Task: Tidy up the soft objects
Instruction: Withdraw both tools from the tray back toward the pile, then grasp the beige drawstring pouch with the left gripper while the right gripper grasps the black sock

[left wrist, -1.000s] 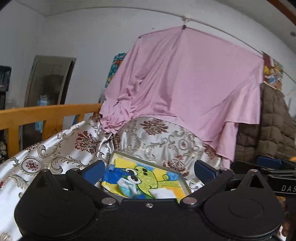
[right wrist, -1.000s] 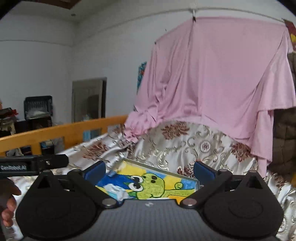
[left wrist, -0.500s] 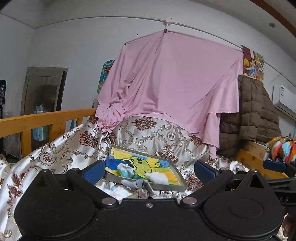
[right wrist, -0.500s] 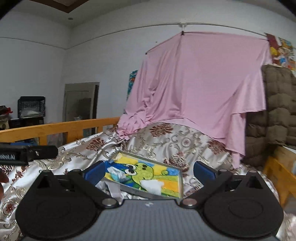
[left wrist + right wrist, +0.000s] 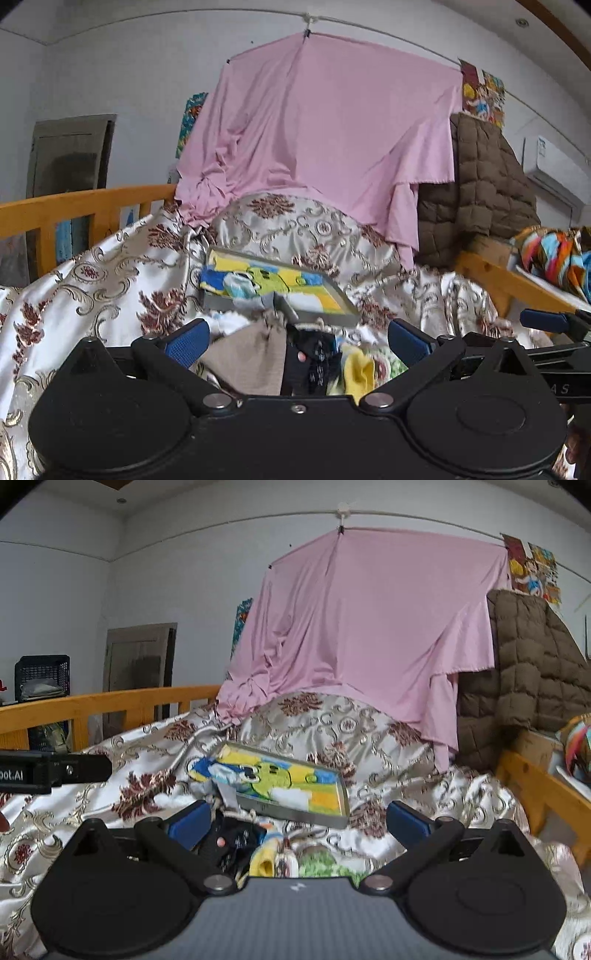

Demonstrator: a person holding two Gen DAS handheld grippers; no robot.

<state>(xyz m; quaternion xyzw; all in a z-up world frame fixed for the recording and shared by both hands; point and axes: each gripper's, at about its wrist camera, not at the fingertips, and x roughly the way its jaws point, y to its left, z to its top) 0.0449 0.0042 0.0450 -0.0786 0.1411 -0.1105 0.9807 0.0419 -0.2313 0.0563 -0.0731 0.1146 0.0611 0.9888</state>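
A heap of small soft items lies on the patterned satin bedspread (image 5: pixel 110 280): a beige cloth (image 5: pixel 247 358), a dark patterned piece (image 5: pixel 314 358) and a yellow piece (image 5: pixel 358 373). The dark piece (image 5: pixel 232 845) and the yellow piece (image 5: pixel 264 860) also show in the right wrist view. Behind them lies a grey tray (image 5: pixel 317 314) lined with a bright cartoon picture, also in the right wrist view (image 5: pixel 295 812). My left gripper (image 5: pixel 295 341) is open and empty just above the heap. My right gripper (image 5: pixel 295 821) is open and empty beside it.
A pink sheet (image 5: pixel 325 140) hangs from a line over the bed's far end. A brown quilted coat (image 5: pixel 480 192) hangs at right. Orange wooden bed rails run at left (image 5: pixel 85 206) and right (image 5: pixel 535 775). A colourful bundle (image 5: pixel 554 254) sits at far right.
Both grippers have pulled back and tilted down. The tray now lies farther off, and the heap of soft items has come into view below the fingers.
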